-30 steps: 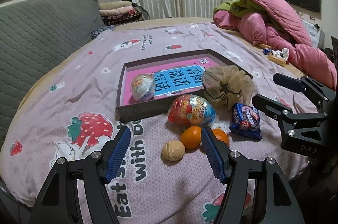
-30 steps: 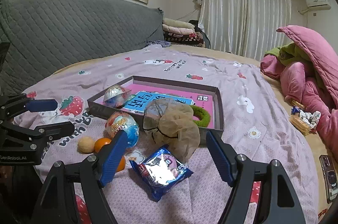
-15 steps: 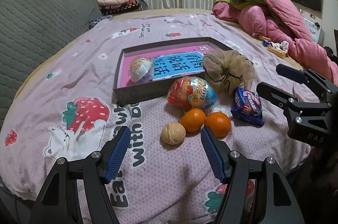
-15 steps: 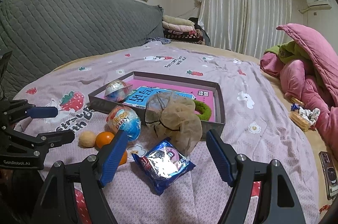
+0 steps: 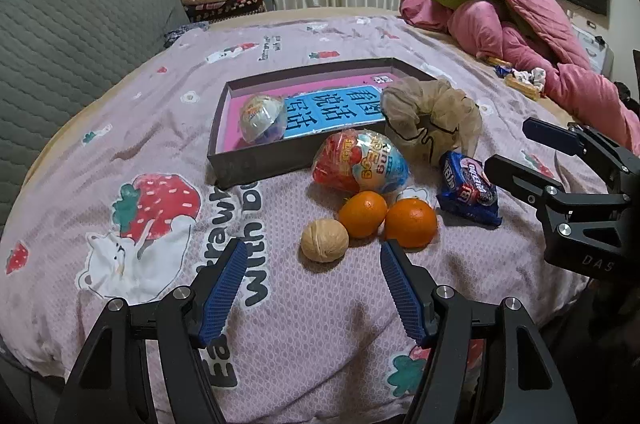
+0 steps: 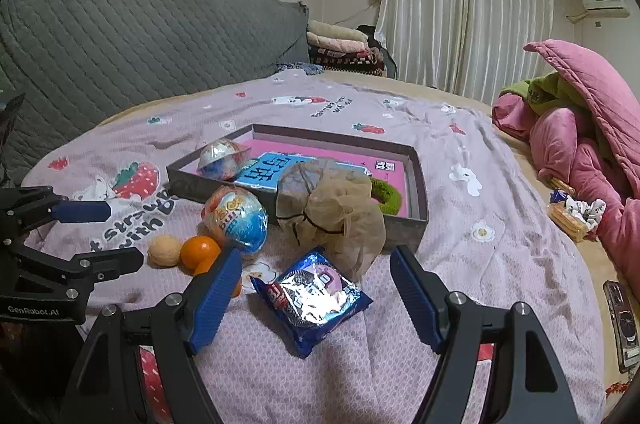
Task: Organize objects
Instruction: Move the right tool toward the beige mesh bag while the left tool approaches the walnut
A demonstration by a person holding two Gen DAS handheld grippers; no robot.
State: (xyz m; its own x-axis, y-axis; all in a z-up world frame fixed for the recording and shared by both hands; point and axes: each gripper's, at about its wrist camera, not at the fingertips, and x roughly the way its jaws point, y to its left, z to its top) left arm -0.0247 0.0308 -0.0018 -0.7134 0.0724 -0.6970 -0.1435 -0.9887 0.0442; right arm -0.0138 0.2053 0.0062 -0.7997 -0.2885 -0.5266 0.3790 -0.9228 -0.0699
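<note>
A shallow grey box (image 5: 256,163) with a pink book inside lies on the bed; a wrapped toy egg (image 5: 262,117) sits in its near left corner and a green ring (image 6: 386,193) at its right. In front of the box lie a bigger red-and-blue wrapped egg (image 5: 360,159), a beige mesh scrunchie (image 5: 432,119), a blue cookie packet (image 6: 312,298), two oranges (image 5: 362,214) (image 5: 410,222) and a walnut (image 5: 324,240). My left gripper (image 5: 312,250) hangs open just short of the walnut. Over the cookie packet my right gripper (image 6: 316,256) is open and empty.
The bed wears a lilac strawberry-print sheet (image 5: 140,151). A grey quilted headboard (image 6: 120,35) runs along the left. Pink and green quilts (image 5: 512,7) are heaped at the far right, with snack wrappers (image 6: 576,212) and a phone (image 6: 622,324) near the right edge.
The left wrist view has tilted down and drawn back a little, so the walnut and oranges now sit higher, just beyond the fingertips. The right gripper has stayed put.
</note>
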